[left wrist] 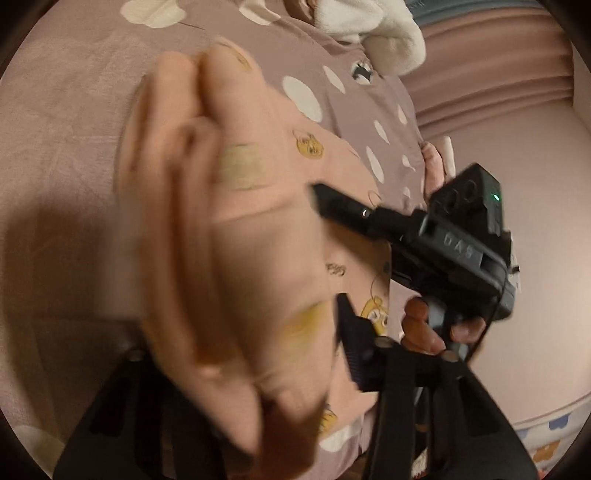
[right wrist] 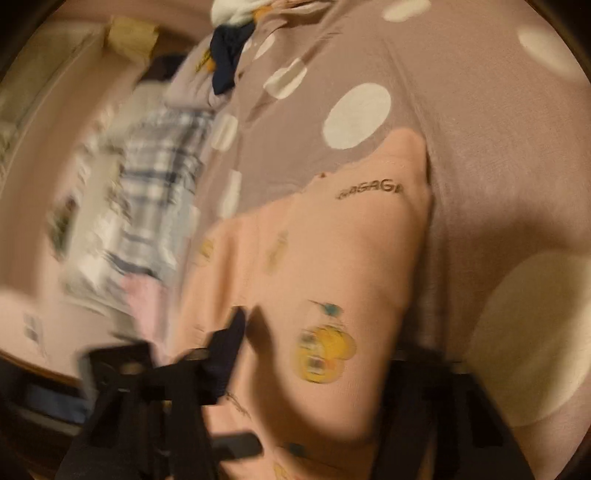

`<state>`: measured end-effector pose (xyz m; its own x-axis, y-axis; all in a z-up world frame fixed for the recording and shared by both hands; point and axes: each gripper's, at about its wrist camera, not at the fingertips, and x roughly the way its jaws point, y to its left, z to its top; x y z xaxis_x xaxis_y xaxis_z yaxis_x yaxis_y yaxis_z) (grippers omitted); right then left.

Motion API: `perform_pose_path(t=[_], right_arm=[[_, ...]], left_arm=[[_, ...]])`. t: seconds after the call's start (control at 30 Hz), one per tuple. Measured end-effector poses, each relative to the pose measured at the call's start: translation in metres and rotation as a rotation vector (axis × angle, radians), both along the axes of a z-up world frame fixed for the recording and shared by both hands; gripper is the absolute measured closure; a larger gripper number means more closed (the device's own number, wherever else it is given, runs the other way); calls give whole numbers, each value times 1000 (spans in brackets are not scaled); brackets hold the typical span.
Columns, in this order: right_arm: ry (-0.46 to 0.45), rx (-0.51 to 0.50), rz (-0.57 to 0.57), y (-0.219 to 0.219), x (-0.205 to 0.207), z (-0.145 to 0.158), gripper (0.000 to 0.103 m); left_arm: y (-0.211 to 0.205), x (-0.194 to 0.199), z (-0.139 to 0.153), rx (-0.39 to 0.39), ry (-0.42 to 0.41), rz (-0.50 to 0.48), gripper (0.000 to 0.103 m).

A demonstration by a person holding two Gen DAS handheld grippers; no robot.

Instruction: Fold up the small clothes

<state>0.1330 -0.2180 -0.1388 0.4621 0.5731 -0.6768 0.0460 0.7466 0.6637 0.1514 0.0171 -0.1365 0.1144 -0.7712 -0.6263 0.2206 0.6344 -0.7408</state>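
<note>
**Now gripping both edges: the fold is about to be carried over**

At the left, the left tongs (left wrist: 240,350) sit at 6 o'clock in their own view, with the peach garment (left wrist: 258,229) bunched between the fingers and raised close to the lens. It is blurred, but it looks clenched in them. The garment runs from there up toward 11 o'clock over the bed (left wrist: 55,147), whose mauve sheet has white spots. A white plush (left wrist: 388,33) lies at 1 o'clock, well apart from the work.

Further right, at 3 o'clock in that same view, a hand (left wrist: 424,325) holds the right tongs (right wrist: 325,354). One finger reaches onto the garment where a crease pulls tight. From the right wrist view the peach cloth fills the gap between the fingers and stretches toward 1 o'clock, so these tongs also seem to be grasping it. The blur, though, leaves the pads themselves unclear. A pile of clothes (right wrist: 159,166) waits at 10 o'clock, beside the garment.

My reading is that the step in hand is the pickup of one edge at two points, with the fold itself not yet laid. Next, both tongs should travel together across the garment, keeping the edge taut and level. They should then lower it onto the far part and let go only once the layers lie flat.
</note>
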Motion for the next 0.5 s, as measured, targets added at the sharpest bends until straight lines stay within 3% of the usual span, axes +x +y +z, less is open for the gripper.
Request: perform_pose_path(t=[0.17,0.3,0.5], right_arm=[[-12,-78,-13,6,-3,9,73],[-36,-69,-29,6,-6,16,74],[-106,-69,-38,4,-13,44,74]], left_arm=[[-3,-8,9,65,-58,16,68],[-2,-12,18,72,-88,18,70],[-15,-25,61,105,-216,-1,71]])
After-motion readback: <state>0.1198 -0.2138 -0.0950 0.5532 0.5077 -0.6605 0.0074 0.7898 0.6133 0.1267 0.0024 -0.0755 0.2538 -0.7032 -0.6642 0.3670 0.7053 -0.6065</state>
